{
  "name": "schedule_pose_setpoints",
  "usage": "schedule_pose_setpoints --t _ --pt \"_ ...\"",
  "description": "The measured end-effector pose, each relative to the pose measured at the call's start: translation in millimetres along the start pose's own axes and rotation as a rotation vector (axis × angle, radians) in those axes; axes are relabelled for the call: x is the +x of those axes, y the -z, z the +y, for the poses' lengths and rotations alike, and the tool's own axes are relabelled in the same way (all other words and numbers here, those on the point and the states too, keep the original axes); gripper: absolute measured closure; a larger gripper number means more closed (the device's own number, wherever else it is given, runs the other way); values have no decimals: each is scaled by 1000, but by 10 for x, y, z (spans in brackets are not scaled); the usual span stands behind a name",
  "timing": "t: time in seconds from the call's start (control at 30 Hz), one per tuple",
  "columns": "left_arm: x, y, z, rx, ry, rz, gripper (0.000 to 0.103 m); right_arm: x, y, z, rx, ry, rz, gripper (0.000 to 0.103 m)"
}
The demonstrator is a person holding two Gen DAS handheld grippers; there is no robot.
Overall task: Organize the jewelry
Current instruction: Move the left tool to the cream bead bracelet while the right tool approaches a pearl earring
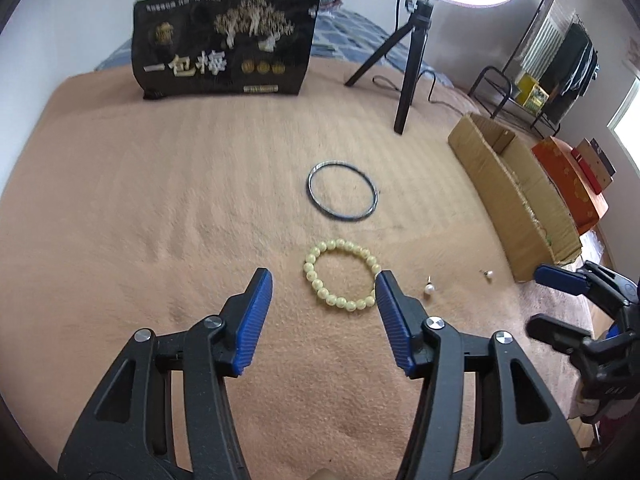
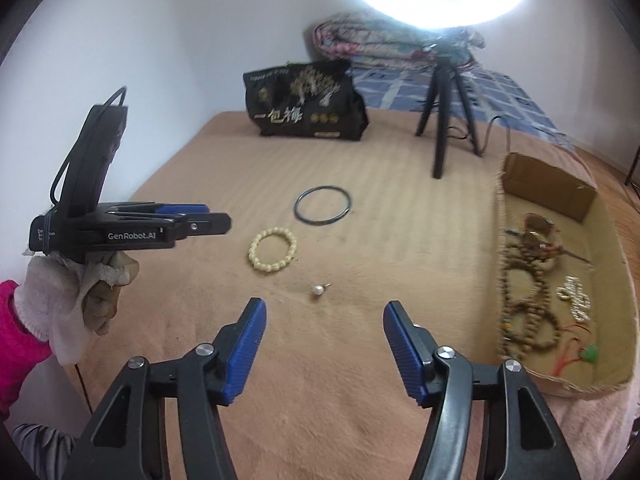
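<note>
A pale yellow bead bracelet (image 1: 340,276) (image 2: 273,250) lies on the tan blanket. Beyond it lies a dark thin bangle (image 1: 343,191) (image 2: 322,205). A pearl earring (image 1: 429,289) (image 2: 317,290) lies to the right of the bracelet, and a second small earring (image 1: 487,274) lies farther right. My left gripper (image 1: 324,282) is open and empty, just short of the bracelet; it also shows in the right wrist view (image 2: 208,216). My right gripper (image 2: 325,312) is open and empty, just short of the pearl earring; it shows in the left wrist view (image 1: 540,300).
A cardboard box (image 2: 552,196) (image 1: 504,184) at the right holds several bead strings and other jewelry (image 2: 528,304). A ring light on a black tripod (image 2: 444,120) (image 1: 408,64) stands behind. A black printed bag (image 1: 224,44) (image 2: 306,100) and folded quilts (image 2: 384,40) are at the back.
</note>
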State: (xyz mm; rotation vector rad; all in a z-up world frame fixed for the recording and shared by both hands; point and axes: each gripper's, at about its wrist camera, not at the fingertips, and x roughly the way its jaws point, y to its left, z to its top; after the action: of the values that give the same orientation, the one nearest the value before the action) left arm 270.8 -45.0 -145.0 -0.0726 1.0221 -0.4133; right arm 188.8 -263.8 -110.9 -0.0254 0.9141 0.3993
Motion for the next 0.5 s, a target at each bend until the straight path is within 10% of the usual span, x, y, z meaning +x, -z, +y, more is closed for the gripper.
schedule_pose_setpoints --t 0.5 --pt "487 -43 25 21 -19 78 62 686 -1 59 -31 -26 94 62"
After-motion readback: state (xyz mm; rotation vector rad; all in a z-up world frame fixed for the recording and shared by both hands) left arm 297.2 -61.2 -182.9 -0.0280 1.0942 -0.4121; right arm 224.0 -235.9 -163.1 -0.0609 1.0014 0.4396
